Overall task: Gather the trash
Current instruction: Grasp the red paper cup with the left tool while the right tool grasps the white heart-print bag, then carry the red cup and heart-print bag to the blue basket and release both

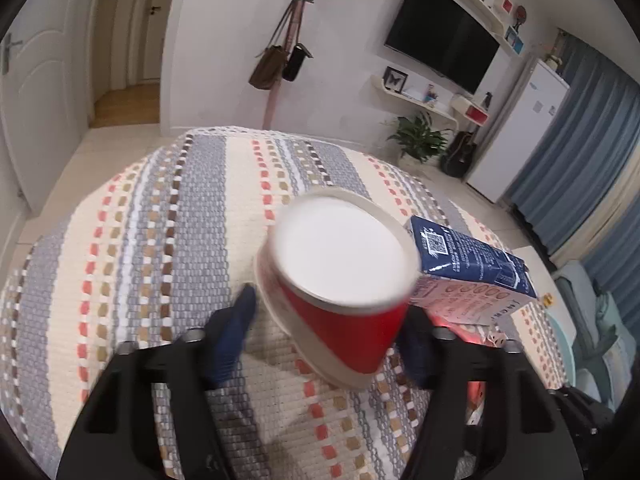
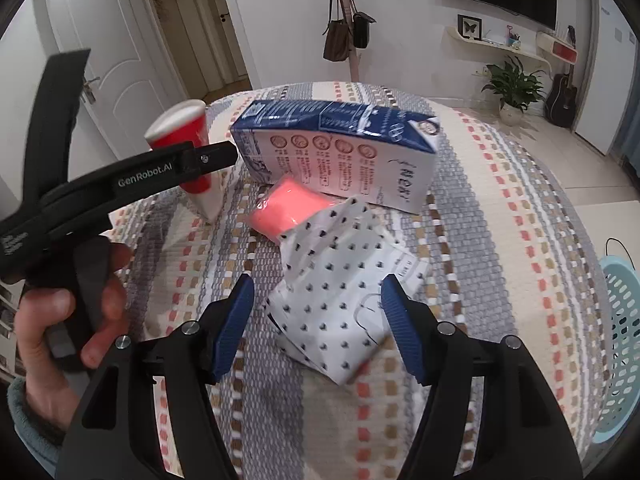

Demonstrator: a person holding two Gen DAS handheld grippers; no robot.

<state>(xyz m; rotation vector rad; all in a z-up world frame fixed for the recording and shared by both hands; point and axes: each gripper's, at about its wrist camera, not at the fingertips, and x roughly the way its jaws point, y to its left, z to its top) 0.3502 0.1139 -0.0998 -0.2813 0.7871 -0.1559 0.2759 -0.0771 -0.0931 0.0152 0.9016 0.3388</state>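
1. Left gripper (image 1: 330, 308): fingers (image 1: 240, 320) standing one on each side of an upturned red paper cup (image 1: 352, 332), base up and tilted, rim low against the striped cloth of the desk (image 1: 160, 220). Cannot tell whether the pads press on the wall or only flank it; motion blur hides the contact.
2. Judged light, thin-walled and easily crushed. Best taken across the red wall just below the stiffer base, with gentle pressure. Likely to ovalise and pop out if squeezed near the wide rim.
3. Just ahead of the right fingers: a pink soft pouch (image 2: 280, 212), tucked against a blue-and-white carton (image 2: 340, 152) lying on its side beyond it. Pouch probably squashy and slippery. Carton stiff and flat-sided, possibly still holding liquid, so best gripped across the narrow faces.
4. Right gripper (image 2: 318, 284): fingers spread apart, released, with a crumpled white dotted paper bag (image 2: 332, 248) between them. Left pad clear of it, right pad at its edge, no squeeze visible.
5. Bag judged very light and limp, sure to collapse under the pads. Worth pinching a thick folded ridge near the middle rather than a loose corner.
6. Far right of the right fingers, beside the desk: a pale blue basket (image 2: 620, 320), a plausible drop point.
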